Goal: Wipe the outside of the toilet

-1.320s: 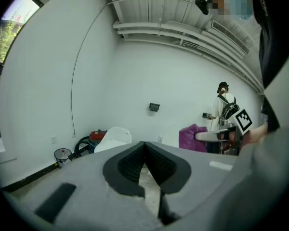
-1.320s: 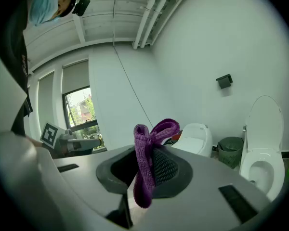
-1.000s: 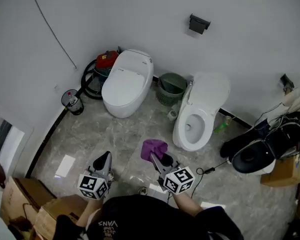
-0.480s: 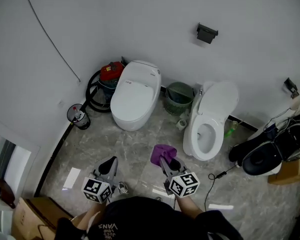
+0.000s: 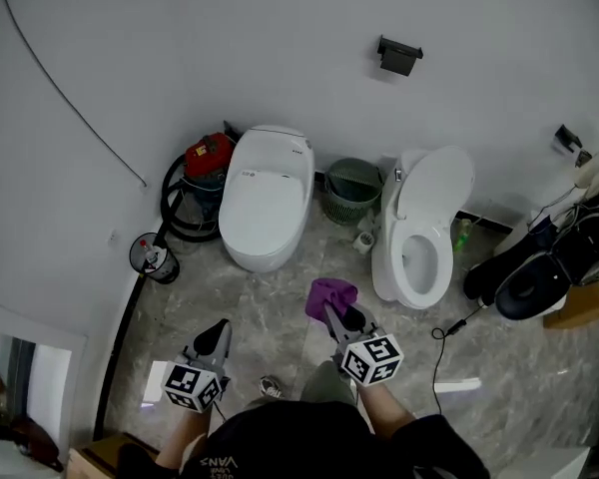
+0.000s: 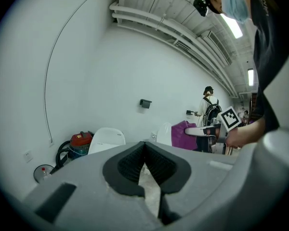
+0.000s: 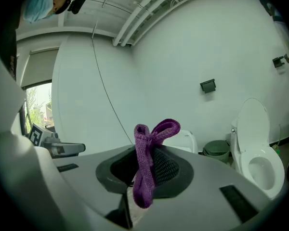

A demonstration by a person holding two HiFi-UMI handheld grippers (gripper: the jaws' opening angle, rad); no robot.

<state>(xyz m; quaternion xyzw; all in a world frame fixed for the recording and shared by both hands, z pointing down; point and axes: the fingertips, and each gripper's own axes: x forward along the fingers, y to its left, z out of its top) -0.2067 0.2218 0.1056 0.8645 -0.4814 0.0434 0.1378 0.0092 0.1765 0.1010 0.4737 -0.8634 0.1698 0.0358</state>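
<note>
Short of the one-o'clock toilet, my right gripper is clamping the cloth, left gripper closed empty; reaching its shell should come next.

A basket stands between the left toilet and the right toilet; perhaps a vacuum sits leftmost.
</note>
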